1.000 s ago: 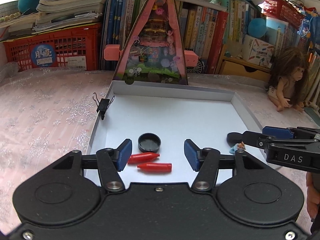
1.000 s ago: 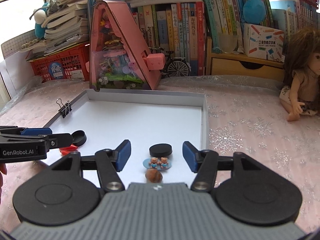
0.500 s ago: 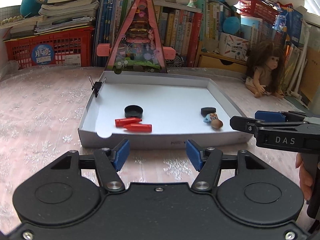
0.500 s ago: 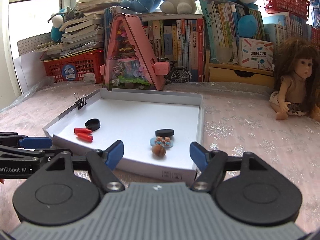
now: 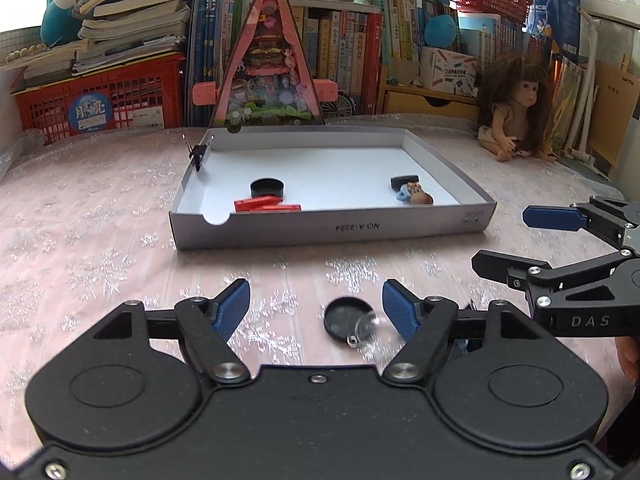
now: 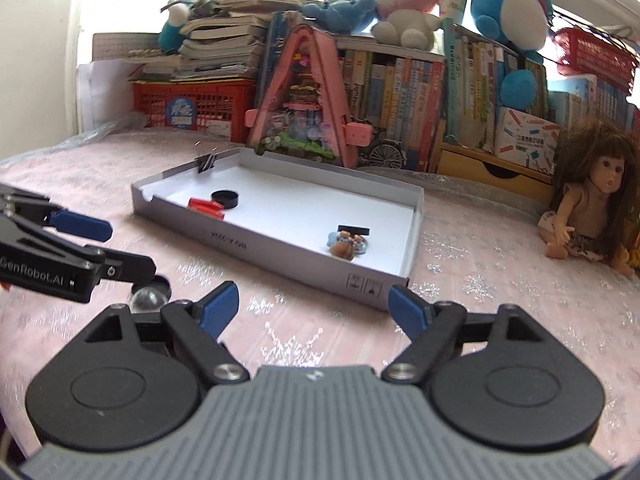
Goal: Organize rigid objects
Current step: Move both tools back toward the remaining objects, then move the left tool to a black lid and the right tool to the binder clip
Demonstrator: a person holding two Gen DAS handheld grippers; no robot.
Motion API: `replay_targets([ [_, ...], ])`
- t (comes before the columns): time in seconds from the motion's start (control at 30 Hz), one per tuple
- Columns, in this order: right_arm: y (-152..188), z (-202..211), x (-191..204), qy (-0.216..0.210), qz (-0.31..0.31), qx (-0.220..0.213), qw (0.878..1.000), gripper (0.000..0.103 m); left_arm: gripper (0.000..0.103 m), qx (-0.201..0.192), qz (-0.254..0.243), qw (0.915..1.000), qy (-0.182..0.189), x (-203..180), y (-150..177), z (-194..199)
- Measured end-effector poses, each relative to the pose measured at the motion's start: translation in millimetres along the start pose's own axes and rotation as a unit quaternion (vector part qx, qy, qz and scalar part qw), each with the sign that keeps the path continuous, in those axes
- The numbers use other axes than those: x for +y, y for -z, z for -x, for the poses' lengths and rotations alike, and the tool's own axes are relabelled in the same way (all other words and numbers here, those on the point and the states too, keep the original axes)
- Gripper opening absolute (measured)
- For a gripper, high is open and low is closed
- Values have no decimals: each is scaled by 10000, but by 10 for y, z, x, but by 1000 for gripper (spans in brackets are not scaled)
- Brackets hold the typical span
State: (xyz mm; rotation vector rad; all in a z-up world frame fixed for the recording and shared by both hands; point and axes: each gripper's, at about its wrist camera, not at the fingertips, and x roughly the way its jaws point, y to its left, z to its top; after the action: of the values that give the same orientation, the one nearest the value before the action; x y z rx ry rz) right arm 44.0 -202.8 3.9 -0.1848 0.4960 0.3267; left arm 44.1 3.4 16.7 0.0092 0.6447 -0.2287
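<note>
The left gripper (image 5: 316, 306) hangs low over the cloth (image 5: 100, 248) with its blue pads spread wide and nothing between them but air; just ahead, inside that gap, lies a black cap (image 5: 344, 320) with a clear dome (image 5: 365, 326) resting against its right edge. The right gripper (image 6: 314, 306) is likewise spread and empty, aimed at the near corner of the tray (image 6: 280, 258), well short of it. From here the likely trouble is the dome: it looks smooth, rounded and glassy (whether it is joined to the cap I cannot tell), so a squeeze that catches both pieces at once could squirt it sideways or send it rolling over the cloth, and a flat, thin cap gives the pads little edge to bite, so they may scrape fabric instead. The cloth is pink, slightly glossy, with glittery snowflake print, probably slippery enough to let a nudged piece slide. Further out, the tray is a shallow white cardboard lid with low grey walls, holding a second black cap (image 5: 267, 187), two red cylinders (image 5: 266, 205), and on the right a third dark disc (image 5: 403, 180), a small blue figure charm (image 5: 409, 190) and a brown nut-like lump (image 5: 422, 199).
</note>
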Motion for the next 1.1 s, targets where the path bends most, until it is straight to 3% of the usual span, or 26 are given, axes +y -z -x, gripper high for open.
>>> replay_targets([
  [0.3,174,163,-14,-545,352,3,9979,89,73,312,-233,9989,269,-20,212,41],
  [0.57,240,111,147,-758,657,241,9947,88,73,328,-248,9990,158,-34,248,4],
  [0.87,252,29,274,-968,647,315,9927,70,72,288,-39,9991,-306,102,220,-68],
  [1.0,261,33,297,-1075,596,316,9919,45,72,231,-54,9988,-437,110,224,-81],
  [1.1,260,47,319,-1064,569,294,9923,44,72,206,-104,9991,-356,77,225,-70],
])
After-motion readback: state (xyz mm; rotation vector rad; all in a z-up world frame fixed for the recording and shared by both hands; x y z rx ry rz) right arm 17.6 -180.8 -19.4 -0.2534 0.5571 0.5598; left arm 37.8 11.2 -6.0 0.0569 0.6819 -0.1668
